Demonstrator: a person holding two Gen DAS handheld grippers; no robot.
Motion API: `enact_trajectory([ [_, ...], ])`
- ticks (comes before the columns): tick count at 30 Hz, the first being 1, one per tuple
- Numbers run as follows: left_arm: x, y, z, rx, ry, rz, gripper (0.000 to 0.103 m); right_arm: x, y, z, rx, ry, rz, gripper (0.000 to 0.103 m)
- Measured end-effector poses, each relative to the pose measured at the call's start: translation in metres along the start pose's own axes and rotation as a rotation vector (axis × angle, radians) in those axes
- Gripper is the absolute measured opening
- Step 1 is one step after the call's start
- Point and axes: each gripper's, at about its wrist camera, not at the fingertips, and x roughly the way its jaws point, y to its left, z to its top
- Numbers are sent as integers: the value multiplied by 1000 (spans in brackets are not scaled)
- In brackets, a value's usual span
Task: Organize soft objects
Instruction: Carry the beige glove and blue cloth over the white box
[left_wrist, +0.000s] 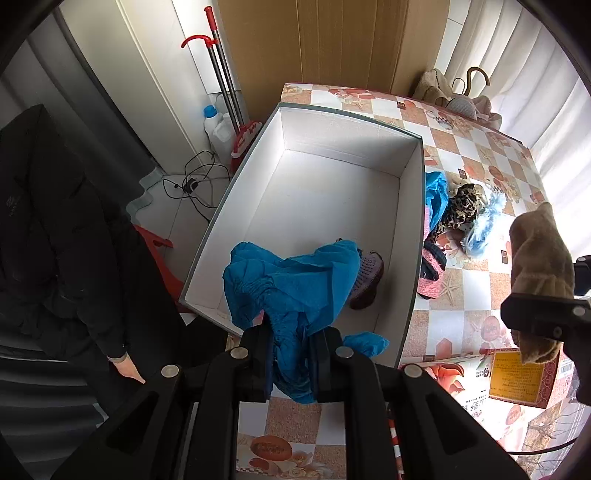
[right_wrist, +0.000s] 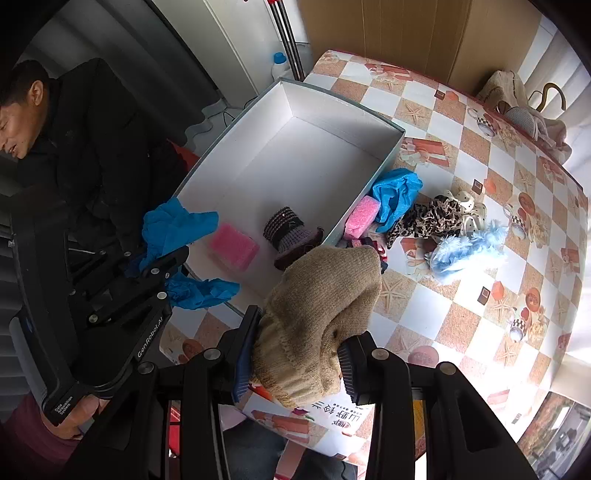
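Note:
My left gripper is shut on a blue crinkled cloth and holds it over the near edge of the open white box; it also shows in the right wrist view. My right gripper is shut on a tan knitted item, held above the table beside the box; it shows at the right in the left wrist view. Inside the box lie a pink sponge and a purple knitted item.
On the checked table right of the box lie a blue cloth, a pink sponge, a leopard-print cloth, a dotted white item and a fluffy light-blue item. A printed carton sits under my right gripper.

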Motion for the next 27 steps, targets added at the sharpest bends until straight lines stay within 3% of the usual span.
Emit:
enact_trajectory([
  [27,39,17,17,-86,67,-26,16,26,21,67,-76,-6,-80,40],
])
